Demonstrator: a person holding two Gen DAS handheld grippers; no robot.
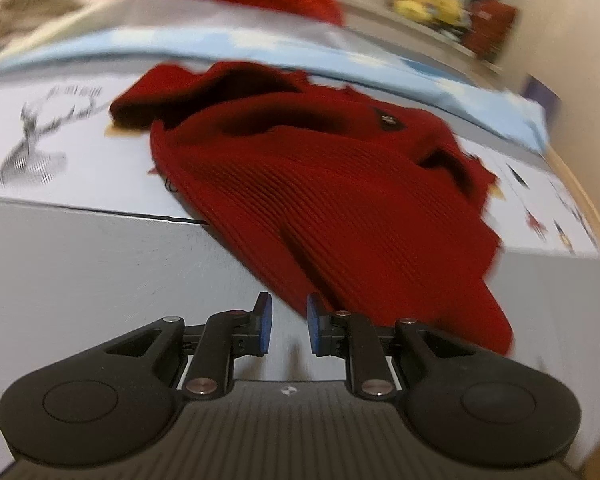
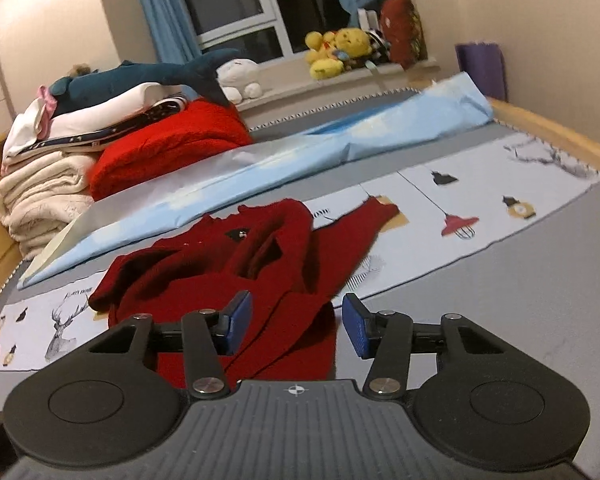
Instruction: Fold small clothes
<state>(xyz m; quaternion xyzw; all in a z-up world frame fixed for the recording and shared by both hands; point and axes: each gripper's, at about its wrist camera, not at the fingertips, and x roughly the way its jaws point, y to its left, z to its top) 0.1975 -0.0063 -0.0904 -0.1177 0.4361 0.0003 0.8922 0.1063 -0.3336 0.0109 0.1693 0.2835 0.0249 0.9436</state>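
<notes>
Red sweater (image 1: 332, 200) is lying rumpled on the bed (image 2: 540, 280), hem nearest both grippers; left gripper (image 1: 288, 324) and right gripper (image 2: 296, 328) are hovering at the hem, jaws spread, holding nothing; right one looks closer.

- Bed (image 2: 540, 272): grey cover with a white printed band (deer and lamp motifs).
- Light blue sheet (image 2: 340, 148): lies folded across the bed.
- Bright red blanket (image 2: 168, 148): bunched beside a stack of folded linens (image 2: 48, 196).
- Shark plush (image 2: 148, 76): rests on top of the stack.
- Yellow plush toys (image 2: 336, 52): sit on the windowsill, beside a red cushion (image 2: 400, 28).
- Blue curtains (image 2: 164, 16): flank the dark window.
</notes>
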